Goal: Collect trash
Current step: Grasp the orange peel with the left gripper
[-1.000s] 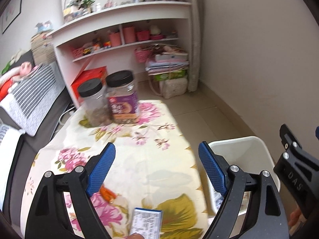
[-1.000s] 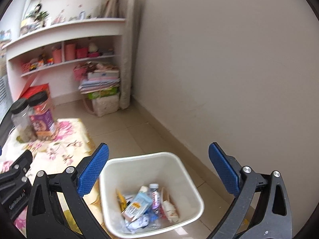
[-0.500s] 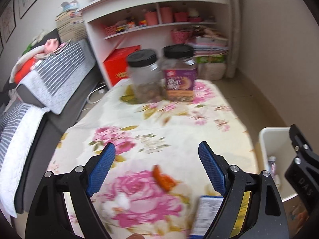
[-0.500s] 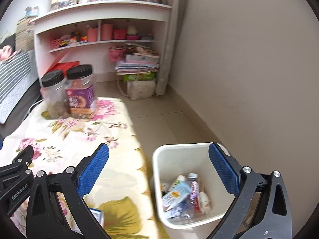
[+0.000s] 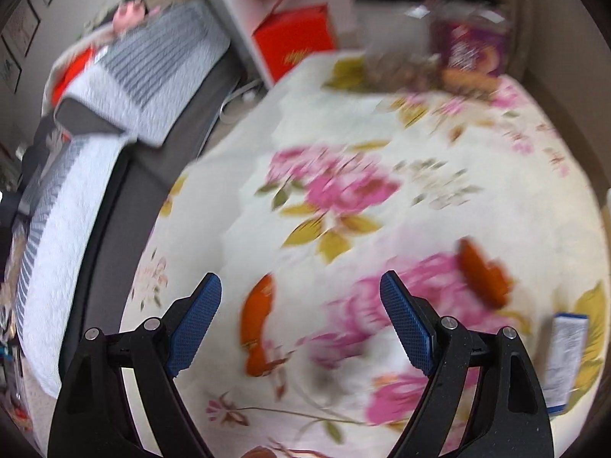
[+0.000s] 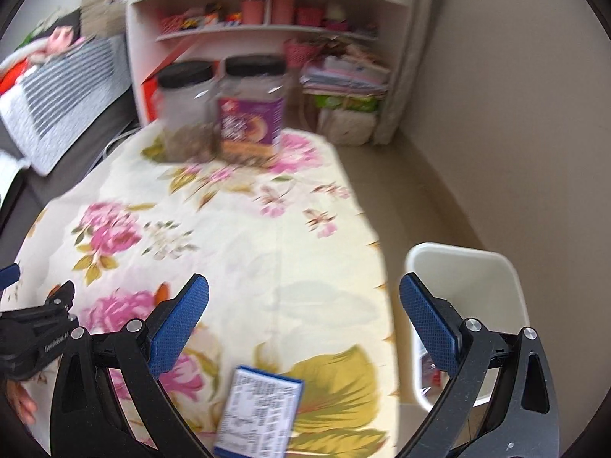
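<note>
My left gripper (image 5: 299, 292) is open and empty above the floral tablecloth (image 5: 343, 122). An orange scrap (image 5: 257, 328) lies between its fingers, blurred. A second orange scrap (image 5: 483, 273) lies to the right, and a small blue-and-white box (image 5: 565, 358) at the far right. My right gripper (image 6: 303, 297) is open and empty above the cloth. The same box (image 6: 257, 412) lies just below it. The white trash bin (image 6: 496, 267) stands on the floor to the right, with some litter inside, partly hidden by my right finger.
Two black-lidded jars (image 6: 250, 107) stand at the table's far end. A white shelf unit (image 6: 267, 19) and stacked bags are behind. A grey sofa with striped cushions (image 5: 126, 76) runs along the left. The left gripper shows in the right wrist view (image 6: 34, 332).
Both grippers swung left, away from the bin and over the table. The left one dropped closer to the cloth, bringing an orange scrap between its fingers. Both stayed open.
</note>
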Tool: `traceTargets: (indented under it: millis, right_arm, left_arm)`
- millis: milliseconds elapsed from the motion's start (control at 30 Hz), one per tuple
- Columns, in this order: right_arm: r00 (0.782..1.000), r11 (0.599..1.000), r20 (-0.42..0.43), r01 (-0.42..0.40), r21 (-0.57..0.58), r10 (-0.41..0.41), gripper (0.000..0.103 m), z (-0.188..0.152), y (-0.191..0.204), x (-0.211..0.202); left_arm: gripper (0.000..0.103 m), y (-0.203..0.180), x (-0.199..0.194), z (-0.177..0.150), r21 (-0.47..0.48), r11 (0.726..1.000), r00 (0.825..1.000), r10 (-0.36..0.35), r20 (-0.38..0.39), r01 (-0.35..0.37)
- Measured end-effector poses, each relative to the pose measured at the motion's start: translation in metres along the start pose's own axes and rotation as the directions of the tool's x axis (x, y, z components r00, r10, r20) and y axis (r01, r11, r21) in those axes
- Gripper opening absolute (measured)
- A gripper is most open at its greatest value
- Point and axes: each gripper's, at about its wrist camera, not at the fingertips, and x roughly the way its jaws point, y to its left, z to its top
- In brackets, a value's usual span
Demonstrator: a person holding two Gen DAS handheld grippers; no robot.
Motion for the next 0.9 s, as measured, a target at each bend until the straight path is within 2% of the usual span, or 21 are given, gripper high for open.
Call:
traceTargets:
  millis: [133,333,400,433,467,500,533,567,600,767,900]
  right_arm:
    - [0.998,0.998,-0.055,-0.045,-0.046,0.042,0.096,-0.003,0.025,0.012]
    - [0.985,0.986,-0.14,-0.121,-0.118,0.105,0.096,-0.009,0.059,0.029]
    - [0.976,0.978,-0.165,-0.163,-0.131,0.14,0.096,-0.011,0.069,0.03]
    - [0.973,0.975,-0.175,-0.177,-0.136,0.152,0.096,-0.012,0.073,0.03]
    - [0.969,0.972,-0.187,-0.191,-0.139,0.164,0.096,-0.013,0.078,0.03]
    - [0.965,0.97,-0.199,-0.202,-0.138,0.173,0.096,-0.014,0.081,0.03]
    - [0.957,0.968,-0.221,-0.218,-0.127,0.186,0.096,-0.015,0.084,0.031]
    - [0.951,0.966,-0.238,-0.231,-0.114,0.199,0.096,-0.016,0.086,0.032]
    - [0.939,0.963,-0.262,-0.253,-0.092,0.222,0.096,-0.017,0.089,0.033]
    - [0.868,0.939,-0.373,-0.344,0.02,0.327,0.096,-0.029,0.11,0.038]
    - [0.826,0.926,-0.425,-0.363,0.103,0.371,0.095,-0.039,0.126,0.044]
  left_arm:
    - [0.083,0.028,0.029,-0.009,-0.041,0.999,0.995,-0.027,-0.094,0.023]
    - [0.081,0.043,0.049,-0.013,-0.077,0.994,0.985,-0.085,-0.152,0.074]
    - [0.067,0.044,0.057,-0.014,-0.08,0.993,0.979,-0.102,-0.175,0.089]
    - [0.063,0.043,0.062,-0.015,-0.077,0.992,0.974,-0.116,-0.193,0.103]
    - [0.053,0.043,0.066,-0.017,-0.075,0.99,0.968,-0.13,-0.213,0.116]
    - [0.047,0.043,0.071,-0.019,-0.076,0.988,0.961,-0.152,-0.232,0.138]
    - [0.044,0.044,0.07,-0.02,-0.079,0.986,0.962,-0.161,-0.221,0.146]
    - [0.029,0.043,0.068,-0.02,-0.067,0.987,0.963,-0.16,-0.216,0.149]
    - [0.022,0.043,0.067,-0.02,-0.057,0.987,0.964,-0.16,-0.214,0.151]
    - [0.02,0.054,0.051,-0.019,-0.065,0.986,0.973,-0.165,-0.164,0.156]
    - [0.02,0.069,0.033,-0.015,-0.077,0.987,0.983,-0.148,-0.11,0.14]
